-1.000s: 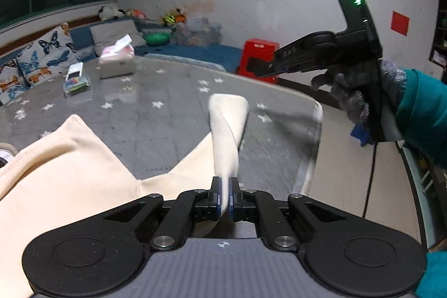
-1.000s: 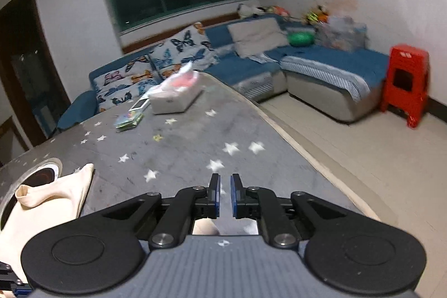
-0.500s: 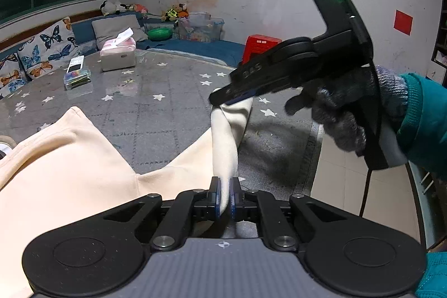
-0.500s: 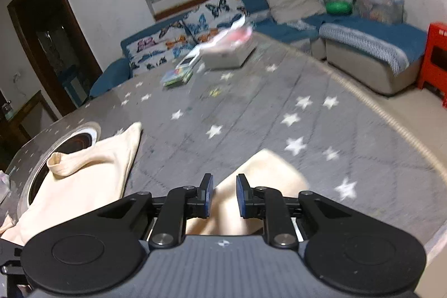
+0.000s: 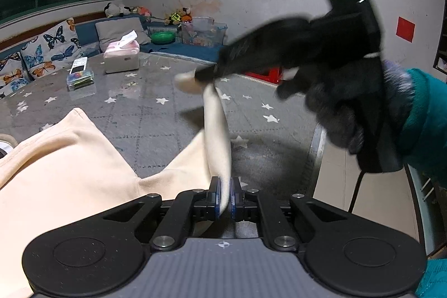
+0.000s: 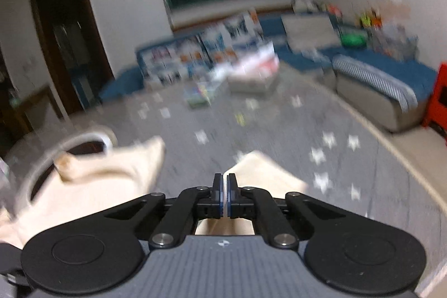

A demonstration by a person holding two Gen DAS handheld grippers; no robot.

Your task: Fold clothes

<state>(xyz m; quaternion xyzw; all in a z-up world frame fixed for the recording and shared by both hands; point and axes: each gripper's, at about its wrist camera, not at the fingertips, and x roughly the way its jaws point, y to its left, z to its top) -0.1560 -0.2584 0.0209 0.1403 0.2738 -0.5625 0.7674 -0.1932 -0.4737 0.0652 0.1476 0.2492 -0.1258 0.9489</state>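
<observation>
Cream garment (image 5: 69, 166) lies on the star-patterned counter (image 5: 156, 119), its sleeve clamped at both ends by the left gripper (image 5: 223, 198) and right gripper (image 6: 225, 196); keep it taut and fold inward squarely.

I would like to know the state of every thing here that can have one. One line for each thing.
cream garment: partly flat on the table, one sleeve lifted
sleeve: pinched at both ends, stretched between the grippers
left gripper: shut on the sleeve
right gripper: shut on the sleeve tip
tissue box: open, a tissue sticks out
table: covered by a grey star cloth
</observation>
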